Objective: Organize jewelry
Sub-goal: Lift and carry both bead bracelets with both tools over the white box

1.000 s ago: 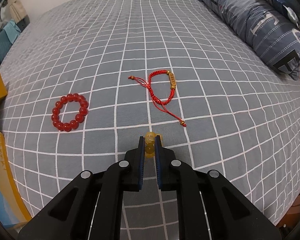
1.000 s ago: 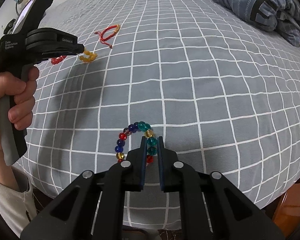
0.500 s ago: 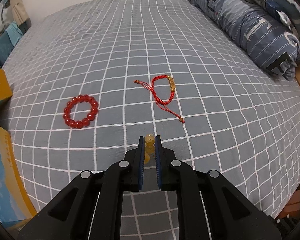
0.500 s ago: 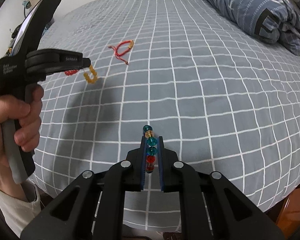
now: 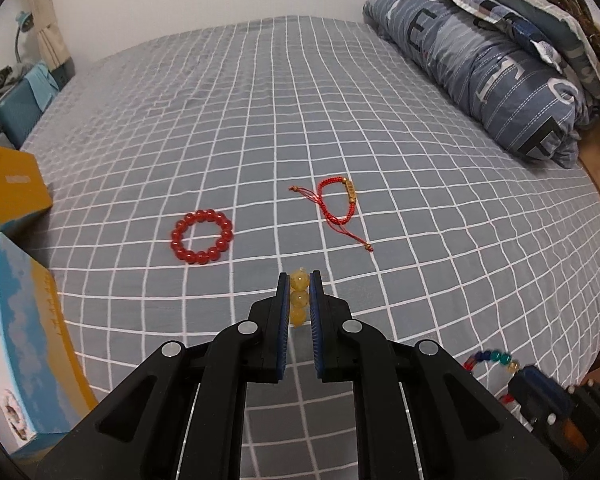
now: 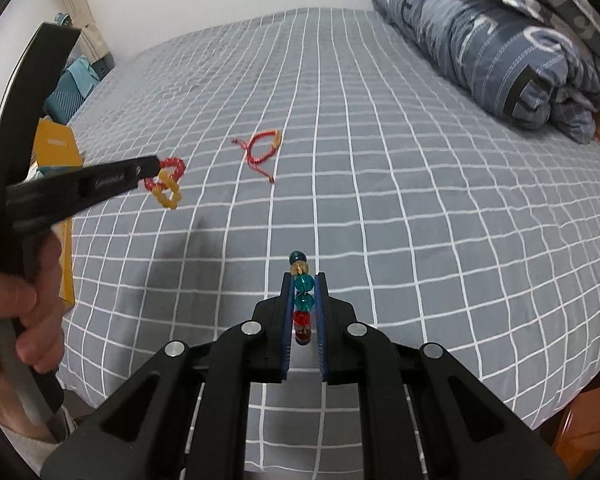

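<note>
My left gripper (image 5: 299, 280) is shut on a yellow bead bracelet (image 5: 299, 298) and holds it above the grey checked bed (image 5: 260, 120). In the right wrist view that same left gripper (image 6: 156, 168) appears at the left with the yellow bead bracelet (image 6: 168, 192) dangling from it. My right gripper (image 6: 304, 280) is shut on a multicoloured bead bracelet (image 6: 303, 300), which also shows at the lower right of the left wrist view as the multicoloured bead bracelet (image 5: 490, 358). On the bed lie a red bead bracelet (image 5: 202, 237) and a red cord bracelet (image 5: 336, 206).
A folded blue striped quilt (image 5: 500, 72) lies along the bed's right side. Yellow and blue boxes (image 5: 16, 188) and a tall box (image 5: 32, 352) stand off the bed's left edge. A hand (image 6: 24, 316) grips the left tool's handle.
Both grippers have risen from the bed, each carrying its bracelet. The multicoloured bracelet, formerly a loop on the sheet, now hangs lifted between the right fingers.
</note>
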